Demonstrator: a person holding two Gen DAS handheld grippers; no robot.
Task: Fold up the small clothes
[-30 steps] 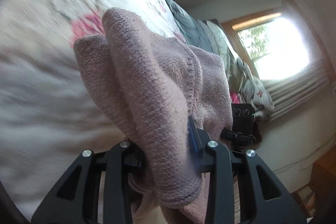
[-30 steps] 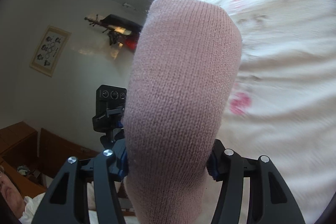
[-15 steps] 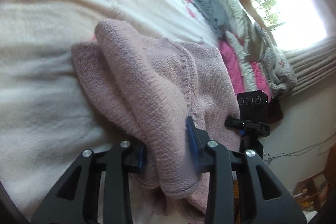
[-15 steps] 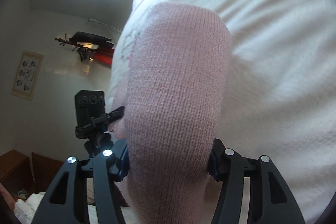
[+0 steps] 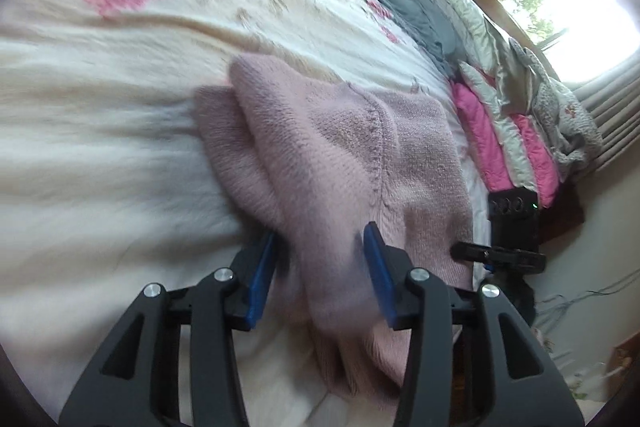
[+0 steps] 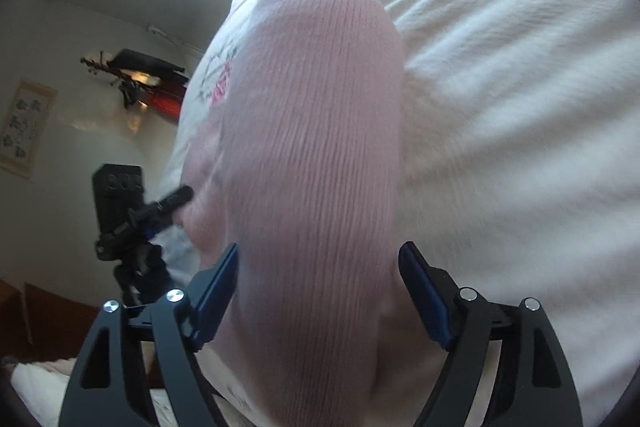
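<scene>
My left gripper (image 5: 320, 263) and right gripper (image 6: 318, 291) both stood with jaws parted, gripping nothing; the pink knit garment (image 5: 340, 163) lay between each pair, on the floral bedspread (image 5: 120, 75).

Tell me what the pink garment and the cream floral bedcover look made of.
The pink knitted garment looks like soft wool or acrylic yarn: fine vertical knit ribs and a matte, slightly fuzzy surface show, with a raised seam in the left wrist view. The cream floral bedcover looks like plush, fleece-like fabric, with soft ridges and pink rose patterns; blur leaves the fibre uncertain.
</scene>
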